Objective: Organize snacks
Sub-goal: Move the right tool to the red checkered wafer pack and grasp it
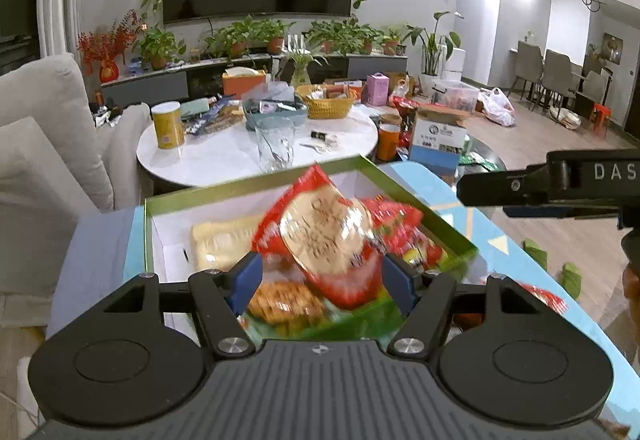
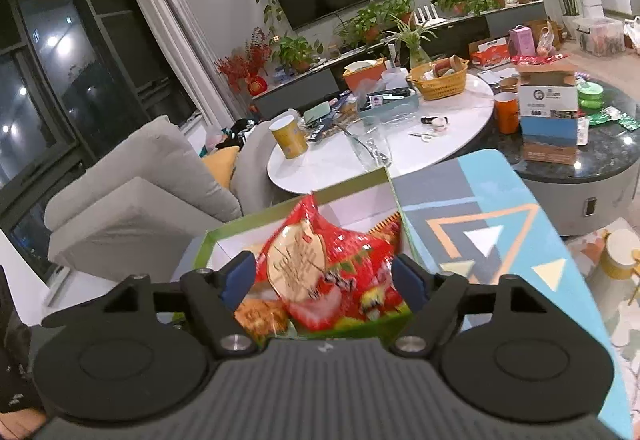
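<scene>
While your two grippers hang over it, the green-rimmed box (image 1: 208, 196) is the landmark to steer by; it sits on a patterned blue surface (image 2: 480, 208), with the white round table (image 1: 224, 160) just beyond its far rim and a grey sofa (image 2: 132, 196) off to its left. Inside the box, a pale flat packet (image 1: 218, 242) lies against the white floor toward the left wall, and red snack bags (image 1: 400, 216) crowd the right side. A red bag with a round biscuit picture (image 1: 324, 236) stands tilted in the middle of the box, blurred. An orange-brown snack pack (image 1: 284, 302) lies at the near edge of the box.

Your left gripper (image 1: 320, 280) has its fingers (image 1: 246, 280) spread, one on each side of the red bag, not pressing it. Your right gripper (image 2: 324, 280) likewise stands with fingers (image 2: 408, 280) parted around that bag; I cannot tell whether they touch it.
</scene>
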